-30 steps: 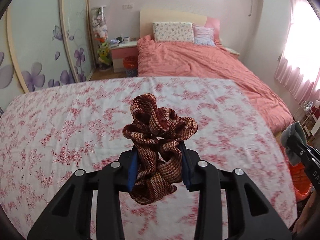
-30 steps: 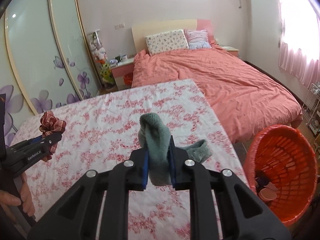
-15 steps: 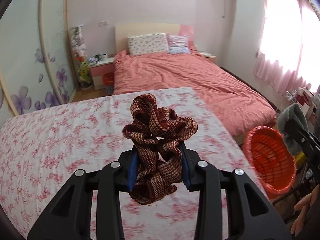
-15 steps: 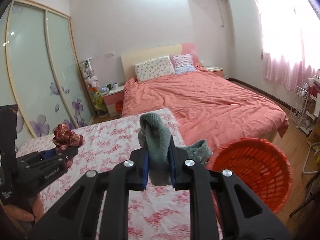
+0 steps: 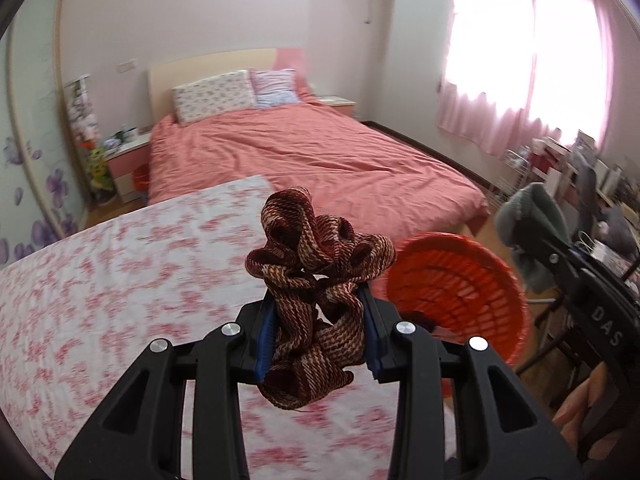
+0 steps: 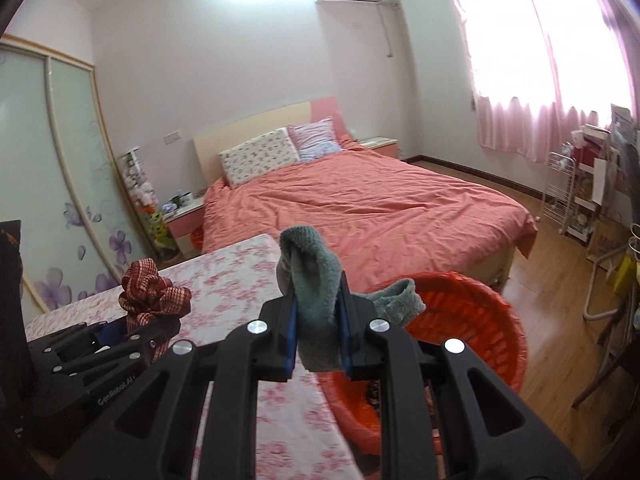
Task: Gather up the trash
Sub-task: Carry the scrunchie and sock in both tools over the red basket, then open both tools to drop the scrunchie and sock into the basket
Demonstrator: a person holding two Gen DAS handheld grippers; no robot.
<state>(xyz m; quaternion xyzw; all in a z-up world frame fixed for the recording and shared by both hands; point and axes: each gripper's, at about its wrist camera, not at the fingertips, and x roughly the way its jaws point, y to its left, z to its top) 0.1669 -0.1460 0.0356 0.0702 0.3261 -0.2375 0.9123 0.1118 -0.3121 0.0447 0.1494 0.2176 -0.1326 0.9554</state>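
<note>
Bedroom scene, near to far. Nearest, the left gripper (image 5: 318,332) is clamped on a ribbon bow (image 5: 316,280), and the right gripper (image 6: 318,332) is clamped on a grey sock (image 6: 312,284); both items are held above the edge of a floral-sheeted surface (image 5: 120,280). Both are probably light, soft and compressible, so a pinch across the bunched middle should hold. Just beyond, on the floor, stands an orange basket (image 6: 488,328), the likely trash bin. Farther back lies a pink bed (image 6: 380,208).
</note>
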